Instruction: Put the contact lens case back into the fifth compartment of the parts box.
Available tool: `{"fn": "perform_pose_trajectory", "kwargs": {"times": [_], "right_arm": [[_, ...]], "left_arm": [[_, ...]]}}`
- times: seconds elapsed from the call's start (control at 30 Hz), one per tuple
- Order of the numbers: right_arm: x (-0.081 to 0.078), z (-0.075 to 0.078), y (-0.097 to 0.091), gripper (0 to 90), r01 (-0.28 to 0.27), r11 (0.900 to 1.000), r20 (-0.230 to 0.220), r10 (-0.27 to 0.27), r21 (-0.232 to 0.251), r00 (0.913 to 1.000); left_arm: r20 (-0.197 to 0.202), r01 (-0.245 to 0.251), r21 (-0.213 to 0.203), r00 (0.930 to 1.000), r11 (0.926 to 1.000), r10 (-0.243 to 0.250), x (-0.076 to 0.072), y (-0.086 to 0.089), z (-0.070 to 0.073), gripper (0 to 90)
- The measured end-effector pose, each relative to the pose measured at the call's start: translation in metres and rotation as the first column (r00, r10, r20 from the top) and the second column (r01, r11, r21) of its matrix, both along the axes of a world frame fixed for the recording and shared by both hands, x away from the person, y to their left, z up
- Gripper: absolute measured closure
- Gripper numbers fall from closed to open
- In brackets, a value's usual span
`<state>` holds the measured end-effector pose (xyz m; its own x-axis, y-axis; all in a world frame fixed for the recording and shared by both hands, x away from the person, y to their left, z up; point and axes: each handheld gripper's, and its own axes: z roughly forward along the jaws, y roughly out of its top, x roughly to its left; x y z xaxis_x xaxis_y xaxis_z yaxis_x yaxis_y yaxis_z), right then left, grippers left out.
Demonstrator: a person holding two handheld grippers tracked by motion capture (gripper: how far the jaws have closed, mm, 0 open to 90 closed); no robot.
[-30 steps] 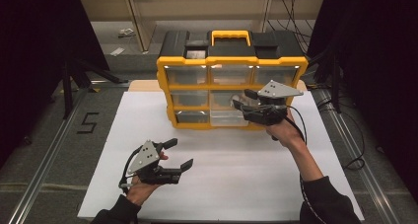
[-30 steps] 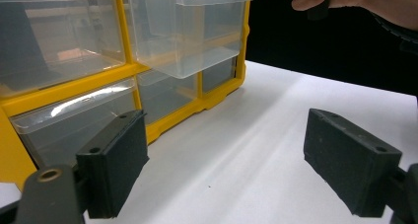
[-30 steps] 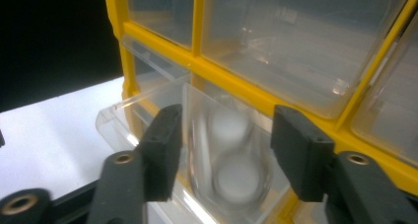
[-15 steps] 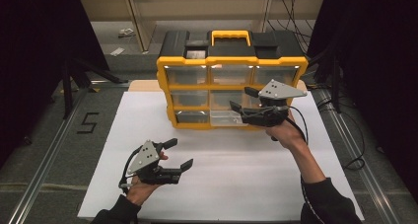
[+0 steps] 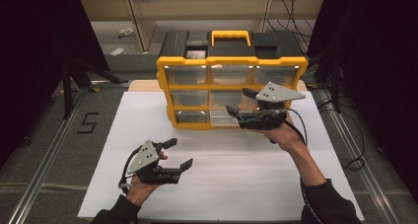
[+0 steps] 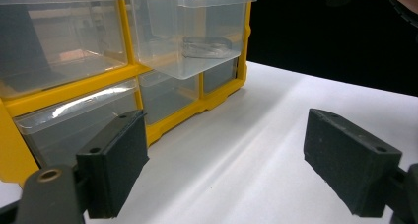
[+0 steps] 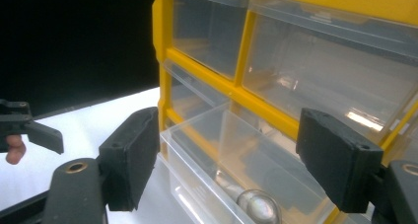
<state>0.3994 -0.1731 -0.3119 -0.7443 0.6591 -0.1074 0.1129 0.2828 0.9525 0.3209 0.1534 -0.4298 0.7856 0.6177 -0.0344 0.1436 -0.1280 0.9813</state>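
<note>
A yellow organizer (image 5: 231, 63) with clear drawers stands at the back of the white sheet. One middle-column drawer (image 7: 231, 150) is pulled out, with a clear domed piece (image 7: 259, 206) lying inside it. My right gripper (image 5: 238, 100) is held level right in front of that drawer (image 5: 221, 101). Its jaws have just been opening and now stand wide on either side of the drawer front, pads (image 7: 130, 157) off the plastic. My left gripper (image 5: 181, 153) rests low over the sheet, open with nothing between its fingers. It faces the organizer (image 6: 74, 88) and the drawer (image 6: 192, 31).
The white sheet (image 5: 236, 184) has free room between the two grippers. Grey floor with metal rails (image 5: 44, 160) flanks it on both sides. Cables (image 5: 345, 150) trail at the right. The organizer's black top and yellow handle (image 5: 230, 35) rise at the back.
The right gripper's jaws have spread wider in front of the pulled-out drawer. The left gripper has stayed where it was.
</note>
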Motion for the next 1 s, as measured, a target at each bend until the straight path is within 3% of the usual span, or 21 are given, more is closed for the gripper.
{"fn": "perform_pose_trajectory", "kwargs": {"times": [1.0], "right_arm": [[-0.024,-0.001,0.012,24.3,-0.073,0.9959,-0.009,0.073,-0.053,0.9973]], "left_arm": [[0.003,-0.002,-0.002,1.0,1.0,0.002,0.0,0.001,0.0,16.6]]}}
